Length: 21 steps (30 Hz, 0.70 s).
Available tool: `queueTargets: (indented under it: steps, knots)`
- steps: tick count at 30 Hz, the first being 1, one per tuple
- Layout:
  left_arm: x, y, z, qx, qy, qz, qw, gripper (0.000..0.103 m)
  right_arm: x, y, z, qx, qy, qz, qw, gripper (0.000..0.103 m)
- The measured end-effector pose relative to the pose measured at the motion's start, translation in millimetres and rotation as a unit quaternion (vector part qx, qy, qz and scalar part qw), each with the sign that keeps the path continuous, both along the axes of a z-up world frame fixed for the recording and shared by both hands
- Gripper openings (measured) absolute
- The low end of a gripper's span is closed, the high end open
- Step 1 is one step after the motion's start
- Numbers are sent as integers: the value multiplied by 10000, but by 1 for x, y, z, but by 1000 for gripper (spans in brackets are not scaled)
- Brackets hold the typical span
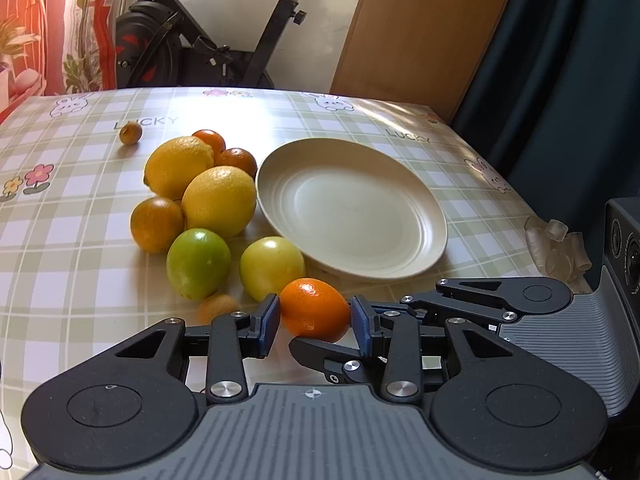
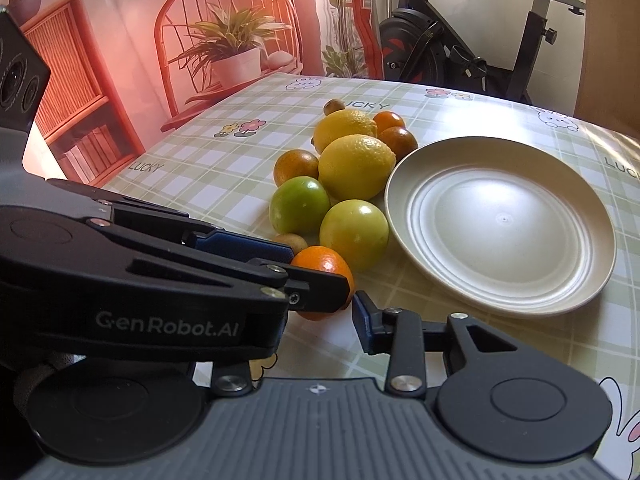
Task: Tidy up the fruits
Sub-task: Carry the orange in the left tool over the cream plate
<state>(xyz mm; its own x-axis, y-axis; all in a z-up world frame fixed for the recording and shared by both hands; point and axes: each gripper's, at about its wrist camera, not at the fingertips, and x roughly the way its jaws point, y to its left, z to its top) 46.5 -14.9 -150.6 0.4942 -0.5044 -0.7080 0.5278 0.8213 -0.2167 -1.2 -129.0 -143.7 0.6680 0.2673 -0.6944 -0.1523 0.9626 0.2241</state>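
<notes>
On the table (image 1: 80, 280) the plate (image 1: 352, 208) lies right of a heap of fruit: 2 lemons (image 1: 218, 200) behind 2 apples (image 1: 198, 262). A small orange (image 1: 314, 310) sits in front, between the left gripper's (image 1: 316, 320) pads. An exercise bike (image 1: 208, 32) stands behind the table.

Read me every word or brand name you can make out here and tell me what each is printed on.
"LUCKY": printed repeatedly on the checked tablecloth.
"GenRobot.AI": white lettering on the side of the left gripper, seen from the right wrist view.
No other text is readable; the book spines on the backdrop are too blurred.
</notes>
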Motion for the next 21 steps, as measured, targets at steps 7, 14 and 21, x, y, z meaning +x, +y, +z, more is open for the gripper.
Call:
queueTargets:
  steps: [7,14,21]
  knots:
    - [21,-29,16,138,-342,-203,9991,41,0,-21,17,137,-240,-438,9987,38]
    - [76,-46,15,69,-130,-179,9997,42,31,-46,22,132,-386,-685,9968,37]
    - [112,-57,7,198,78,-16,9998,42,71,-61,10,161,-425,-786,9959,37]
